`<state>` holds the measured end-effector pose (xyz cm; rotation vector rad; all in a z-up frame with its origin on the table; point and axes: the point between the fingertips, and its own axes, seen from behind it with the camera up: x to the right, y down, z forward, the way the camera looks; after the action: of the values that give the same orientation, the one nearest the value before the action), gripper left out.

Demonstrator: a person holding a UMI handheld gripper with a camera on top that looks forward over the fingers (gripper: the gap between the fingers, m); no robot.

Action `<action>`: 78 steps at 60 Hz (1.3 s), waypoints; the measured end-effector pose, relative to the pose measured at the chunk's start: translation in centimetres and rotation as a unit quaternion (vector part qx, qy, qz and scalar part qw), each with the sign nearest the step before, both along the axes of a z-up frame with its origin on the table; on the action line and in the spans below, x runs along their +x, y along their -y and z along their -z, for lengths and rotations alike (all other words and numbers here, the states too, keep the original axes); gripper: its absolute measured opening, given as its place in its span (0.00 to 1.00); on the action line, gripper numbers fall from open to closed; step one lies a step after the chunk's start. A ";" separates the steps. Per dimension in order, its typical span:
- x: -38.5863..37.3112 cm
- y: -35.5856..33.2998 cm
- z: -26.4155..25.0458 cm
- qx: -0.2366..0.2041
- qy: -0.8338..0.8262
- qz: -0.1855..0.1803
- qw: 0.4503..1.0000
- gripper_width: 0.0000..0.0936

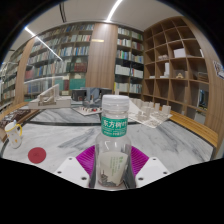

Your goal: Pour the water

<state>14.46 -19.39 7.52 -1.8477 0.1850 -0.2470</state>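
Observation:
A clear plastic water bottle [114, 135] with a white cap and a green label stands upright between my fingers. My gripper [113, 162] is shut on the bottle's lower body, with the purple pads [87, 157] pressed against both its sides. The bottle is held above a white marbled table [60, 135]. A small clear cup [13, 133] stands on the table far to the left of the fingers.
A red round disc [37, 155] lies on the table to the left of the fingers. Small objects sit on the table beyond the bottle. Bookshelves [70, 55] line the far wall and wooden cubby shelves [180, 60] stand to the right.

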 end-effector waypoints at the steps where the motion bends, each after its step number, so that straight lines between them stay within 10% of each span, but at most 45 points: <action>1: 0.0 0.0 0.0 0.001 0.001 0.001 1.000 0.49; 26: 0.7 -2.3 -14.0 0.027 0.237 0.060 0.969 0.44; 44: -16.5 -10.1 -28.2 0.085 0.653 -0.002 0.753 0.44; 68: -37.0 -13.5 -15.4 0.111 0.901 -0.159 0.387 0.44; 78: -39.2 -12.4 -13.7 0.113 0.903 -0.184 0.372 0.44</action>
<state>-24.77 -7.01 21.23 -0.3722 -1.6167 -1.6139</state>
